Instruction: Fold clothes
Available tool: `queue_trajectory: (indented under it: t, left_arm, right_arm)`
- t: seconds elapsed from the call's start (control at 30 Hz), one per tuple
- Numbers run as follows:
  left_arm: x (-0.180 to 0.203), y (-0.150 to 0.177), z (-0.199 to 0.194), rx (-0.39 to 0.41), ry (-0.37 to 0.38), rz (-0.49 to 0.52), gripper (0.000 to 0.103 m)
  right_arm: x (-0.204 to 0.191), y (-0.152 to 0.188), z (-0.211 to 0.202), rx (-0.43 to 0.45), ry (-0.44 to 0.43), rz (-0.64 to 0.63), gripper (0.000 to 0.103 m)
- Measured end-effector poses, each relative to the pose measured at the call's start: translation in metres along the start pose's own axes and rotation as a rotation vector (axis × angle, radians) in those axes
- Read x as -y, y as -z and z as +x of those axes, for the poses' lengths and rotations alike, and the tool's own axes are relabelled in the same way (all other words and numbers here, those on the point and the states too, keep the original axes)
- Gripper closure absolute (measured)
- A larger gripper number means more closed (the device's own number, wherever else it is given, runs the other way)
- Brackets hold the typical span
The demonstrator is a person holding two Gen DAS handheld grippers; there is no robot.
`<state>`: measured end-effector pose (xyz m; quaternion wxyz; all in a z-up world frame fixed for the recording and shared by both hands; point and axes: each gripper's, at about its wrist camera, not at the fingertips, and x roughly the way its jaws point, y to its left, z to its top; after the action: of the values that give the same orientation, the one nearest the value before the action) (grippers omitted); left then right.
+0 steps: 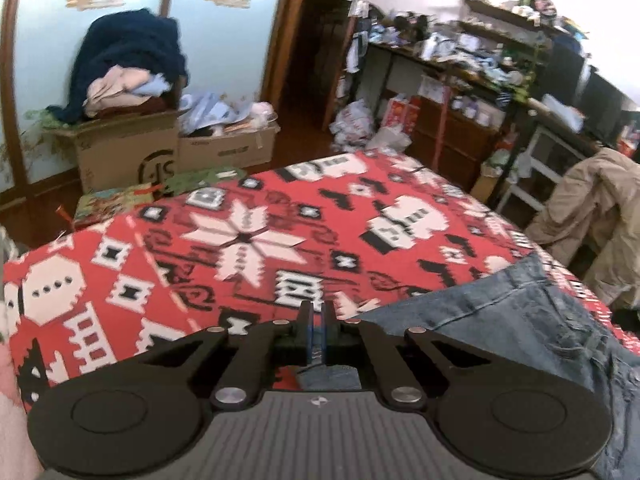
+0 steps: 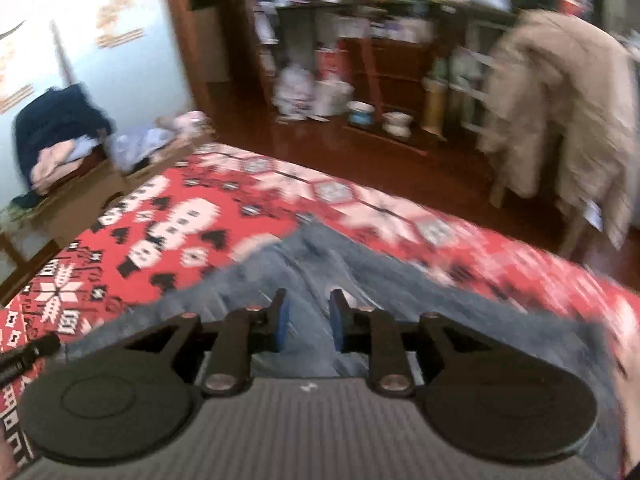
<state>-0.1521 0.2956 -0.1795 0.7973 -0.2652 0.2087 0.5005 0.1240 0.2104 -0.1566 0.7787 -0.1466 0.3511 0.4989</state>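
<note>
Two hand-held grippers work over a pair of blue jeans (image 2: 320, 264) spread on a red, white and black patterned blanket (image 1: 248, 240). The left gripper (image 1: 316, 320), at the jeans' near left edge, has its pads almost together; whether denim is pinched between them cannot be told. The right gripper (image 2: 308, 312) hovers over the middle of the jeans, jaws parted and empty. Judged from here, a thin pinch could slip off the heavy denim, or catch the blanket underneath and drag it along. Blur in the right view hints at quick motion, which could skew any fold. Cardboard boxes (image 1: 128, 156) heaped with clothes stand far left; cluttered shelves (image 1: 460, 64) and a tan coat (image 2: 560, 120) lie far right.
</note>
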Motion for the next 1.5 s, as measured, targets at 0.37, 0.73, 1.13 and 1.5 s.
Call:
queue_trajectory:
  t: [0.37, 0.73, 1.13, 1.5]
  left_arm:
    - [0.061, 0.006, -0.012, -0.083, 0.265, 0.340, 0.098]
    - [0.120, 0.019, -0.004, -0.129, 0.375, 0.505, 0.098]
    - [0.118, 0.039, 0.012, -0.122, 0.285, 0.564, 0.097]
    - [0.110, 0.043, 0.007, -0.090, 0.267, 0.605, 0.096]
  right_arm:
    - [0.076, 0.097, -0.096, 0.020, 0.260, 0.173, 0.055]
    - [0.076, 0.113, -0.101, 0.056, 0.169, 0.138, 0.079]
    - [0.032, 0.062, 0.018, -0.017, 0.062, -0.002, 0.103]
    - [0.047, 0.052, 0.024, -0.002, 0.086, 0.056, 0.103]
